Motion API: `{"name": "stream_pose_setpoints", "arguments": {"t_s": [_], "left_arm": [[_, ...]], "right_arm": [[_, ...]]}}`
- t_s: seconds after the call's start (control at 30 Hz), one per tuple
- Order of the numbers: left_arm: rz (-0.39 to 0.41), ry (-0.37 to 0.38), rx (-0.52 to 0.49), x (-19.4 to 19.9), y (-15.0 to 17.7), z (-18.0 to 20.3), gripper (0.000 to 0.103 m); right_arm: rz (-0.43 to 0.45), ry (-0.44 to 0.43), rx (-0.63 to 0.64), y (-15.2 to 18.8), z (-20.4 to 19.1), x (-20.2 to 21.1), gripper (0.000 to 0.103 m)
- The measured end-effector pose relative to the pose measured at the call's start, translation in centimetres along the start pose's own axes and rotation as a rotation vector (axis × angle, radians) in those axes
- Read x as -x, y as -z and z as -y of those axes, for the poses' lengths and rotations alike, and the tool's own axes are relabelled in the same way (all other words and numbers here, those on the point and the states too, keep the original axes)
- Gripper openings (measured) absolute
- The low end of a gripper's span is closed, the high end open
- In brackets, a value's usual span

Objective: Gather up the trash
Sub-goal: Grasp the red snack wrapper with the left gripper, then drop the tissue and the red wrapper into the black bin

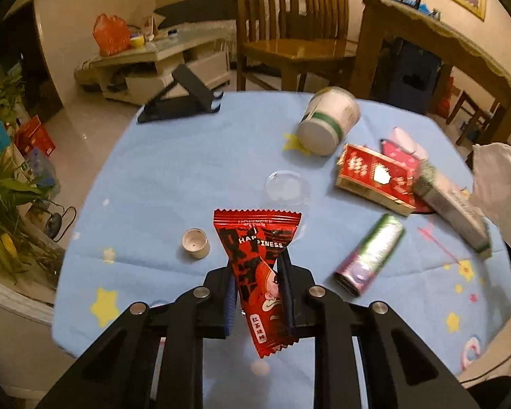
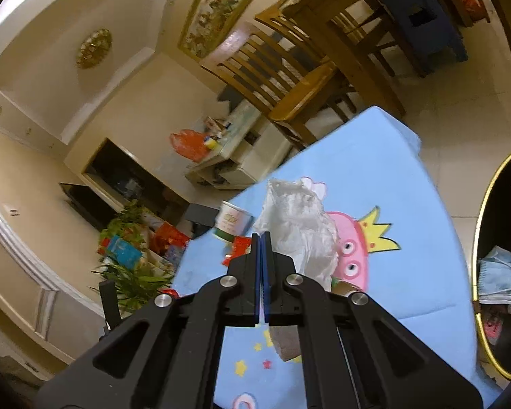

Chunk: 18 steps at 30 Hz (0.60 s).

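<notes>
- The lower middle of the red wrapper (image 1: 255, 269) was covered by the left gripper's fingers (image 1: 286, 283).
- The grey box (image 1: 454, 208) beside the wrapper was smeared by blur; its print could not be read.
- The white tissue (image 2: 296, 231) was partly hidden behind the right gripper (image 2: 261, 238).
- The bin (image 2: 483, 225) was cut off by the frame's edge.

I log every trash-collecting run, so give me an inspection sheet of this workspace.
Surface: blue cartoon tablecloth.
Job's things: red snack wrapper lifted; paper cup on its side, red box, green tube, clear lid, bottle cap, white tissue.
Clutter: black folding stand.
Grippers: left gripper clamps the wrapper; right gripper shut, whether on the tissue unclear.
Cables: nothing seen on table.
Surroundings: wooden chairs, trash bin.
</notes>
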State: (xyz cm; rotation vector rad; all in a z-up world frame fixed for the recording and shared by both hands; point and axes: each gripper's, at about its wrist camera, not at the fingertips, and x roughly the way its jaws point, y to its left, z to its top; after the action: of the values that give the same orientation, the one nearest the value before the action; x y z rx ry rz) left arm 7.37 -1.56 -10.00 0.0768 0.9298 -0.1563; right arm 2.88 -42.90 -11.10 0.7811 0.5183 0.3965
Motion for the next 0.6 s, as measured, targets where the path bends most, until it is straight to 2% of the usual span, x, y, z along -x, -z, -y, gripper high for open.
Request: {"name": "stream_pose_setpoints", "arguments": {"t_s": [0.1,0.2,0.27,0.33,0.4,0.43,0.53,0.6], "left_arm": [[0.051,0.013,-0.008,2.2,-0.8,0.7,0.021],[0.109,0.037,-0.038,4.2,-1.8,2.7,0.021],[0.119,0.069,-0.062,4.6,-2.5,4.4,0.021],[0.119,0.116,-0.098,5.0,-3.1,7.0,0.021],[0.126,0.154,-0.154,5.1,-3.5,10.5,0.021],[0.128,0.167,-0.178,5.2,-3.5,11.8,0.021],[0.122,0.242,-0.258,5.1,-3.6,17.3,0.022],[0.116,0.281,-0.306,4.9,-3.5,20.7,0.022]], "right_arm": [[0.014,-0.028,-0.008,-0.3,0.1,0.5,0.001],[0.015,0.045,-0.059,-0.4,1.7,0.9,0.001],[0.052,0.160,-0.095,-0.7,3.3,2.3,0.001],[0.125,0.239,-0.135,-0.6,4.5,4.9,0.001],[0.198,0.354,-0.146,-0.5,5.3,7.4,0.001],[0.258,0.454,-0.156,-0.3,5.8,9.6,0.001],[0.365,0.642,-0.187,0.2,7.1,14.0,0.001],[0.400,0.694,-0.208,0.4,7.9,15.8,0.001]]}}
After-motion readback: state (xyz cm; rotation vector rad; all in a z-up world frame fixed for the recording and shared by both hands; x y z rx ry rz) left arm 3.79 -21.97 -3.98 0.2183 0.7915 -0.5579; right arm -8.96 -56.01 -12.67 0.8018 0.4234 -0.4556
